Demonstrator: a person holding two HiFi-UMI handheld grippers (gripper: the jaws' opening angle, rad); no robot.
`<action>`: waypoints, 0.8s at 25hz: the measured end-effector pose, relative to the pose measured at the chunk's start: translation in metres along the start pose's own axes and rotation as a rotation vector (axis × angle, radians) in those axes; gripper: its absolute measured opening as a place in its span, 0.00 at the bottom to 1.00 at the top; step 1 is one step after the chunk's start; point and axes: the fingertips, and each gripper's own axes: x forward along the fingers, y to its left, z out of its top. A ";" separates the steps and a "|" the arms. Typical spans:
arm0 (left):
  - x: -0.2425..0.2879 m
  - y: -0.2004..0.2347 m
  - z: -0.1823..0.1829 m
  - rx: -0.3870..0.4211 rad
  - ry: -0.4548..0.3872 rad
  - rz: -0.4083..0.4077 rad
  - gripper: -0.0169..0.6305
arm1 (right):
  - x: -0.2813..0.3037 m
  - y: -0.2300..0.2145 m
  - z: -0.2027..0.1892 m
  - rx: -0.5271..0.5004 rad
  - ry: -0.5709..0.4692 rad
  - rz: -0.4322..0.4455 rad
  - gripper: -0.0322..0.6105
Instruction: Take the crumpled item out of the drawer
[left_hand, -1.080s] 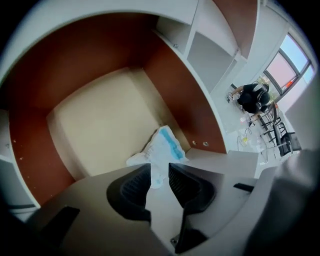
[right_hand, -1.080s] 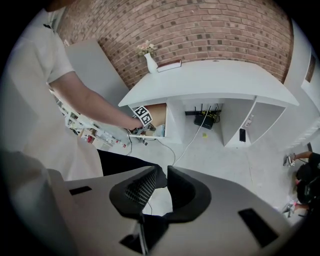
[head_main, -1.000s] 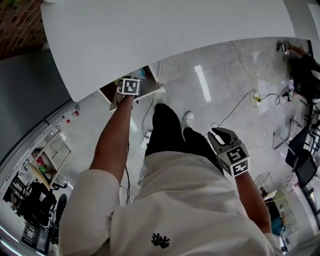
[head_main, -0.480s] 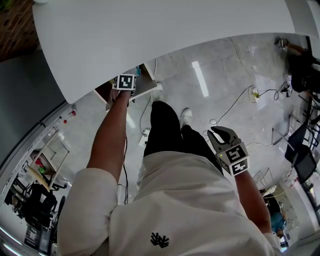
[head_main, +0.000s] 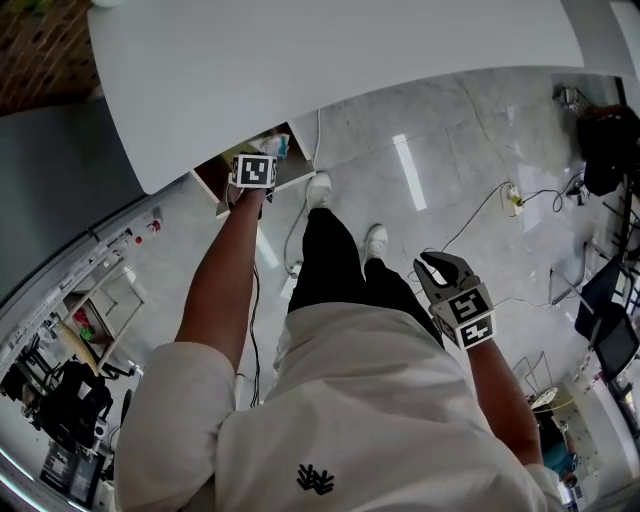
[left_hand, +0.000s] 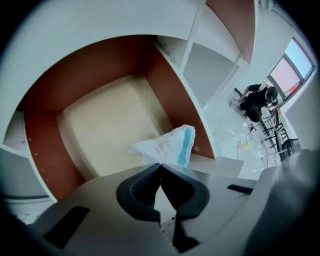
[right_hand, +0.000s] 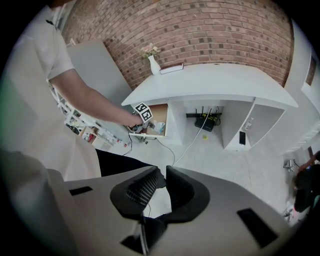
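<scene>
Left gripper view alone shows the left tool (left_hand: 160, 166) clenched on a crumpled bag (left_hand: 167, 146) over the drawer (left_hand: 45, 145). Head view: left arm outstretched downward. Right tool (right_hand: 161, 172) slightly parted, empty.

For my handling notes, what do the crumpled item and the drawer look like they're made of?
The crumpled item looks like thin plastic film, white with a blue band, sharply creased. The drawer seems to be laminated board: matte reddish-brown walls, pale smooth bottom.
</scene>
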 end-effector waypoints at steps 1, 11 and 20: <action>-0.004 -0.002 -0.001 -0.003 -0.007 0.005 0.06 | -0.003 -0.001 -0.003 -0.005 -0.006 0.000 0.17; -0.088 -0.043 -0.005 -0.015 -0.119 0.063 0.06 | -0.053 -0.007 -0.043 -0.051 -0.086 0.011 0.16; -0.200 -0.107 -0.027 -0.028 -0.259 0.088 0.06 | -0.105 -0.010 -0.091 -0.111 -0.148 0.020 0.11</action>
